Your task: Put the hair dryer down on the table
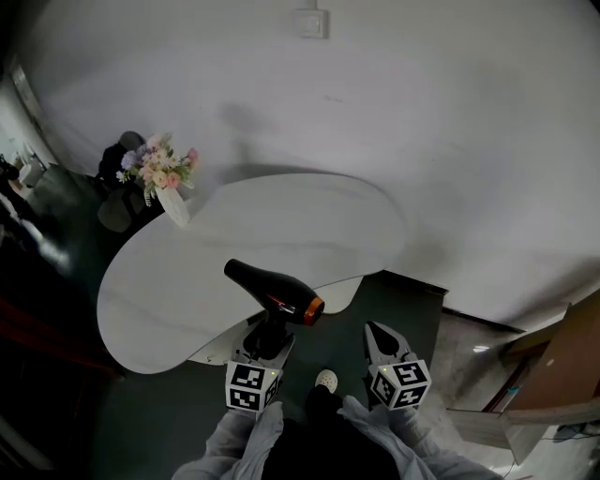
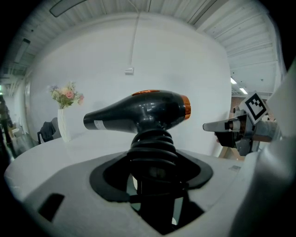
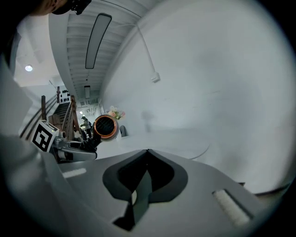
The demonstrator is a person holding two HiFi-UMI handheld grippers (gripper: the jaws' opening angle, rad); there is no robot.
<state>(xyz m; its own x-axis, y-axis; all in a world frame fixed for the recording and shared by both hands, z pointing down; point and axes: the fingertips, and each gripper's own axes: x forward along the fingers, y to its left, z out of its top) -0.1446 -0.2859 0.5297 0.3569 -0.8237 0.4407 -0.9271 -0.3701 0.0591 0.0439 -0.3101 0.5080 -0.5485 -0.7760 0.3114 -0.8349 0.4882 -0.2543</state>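
The hair dryer (image 1: 272, 291) is black with an orange ring at its back end. My left gripper (image 1: 265, 342) is shut on its ribbed handle and holds it upright above the front edge of the white table (image 1: 281, 225), nozzle pointing left. In the left gripper view the hair dryer (image 2: 138, 113) fills the middle, its handle between the jaws. My right gripper (image 1: 380, 337) hovers off the table's front edge, to the right of the dryer, jaws together with nothing in them. From the right gripper view the hair dryer's orange rear grille (image 3: 105, 127) faces the camera.
A white vase of flowers (image 1: 159, 178) stands at the table's far left end, with a dark chair (image 1: 122, 155) behind it. A white wall with a socket plate (image 1: 310, 22) curves round the back. Brown boards (image 1: 562, 366) lean at the right, over the dark floor.
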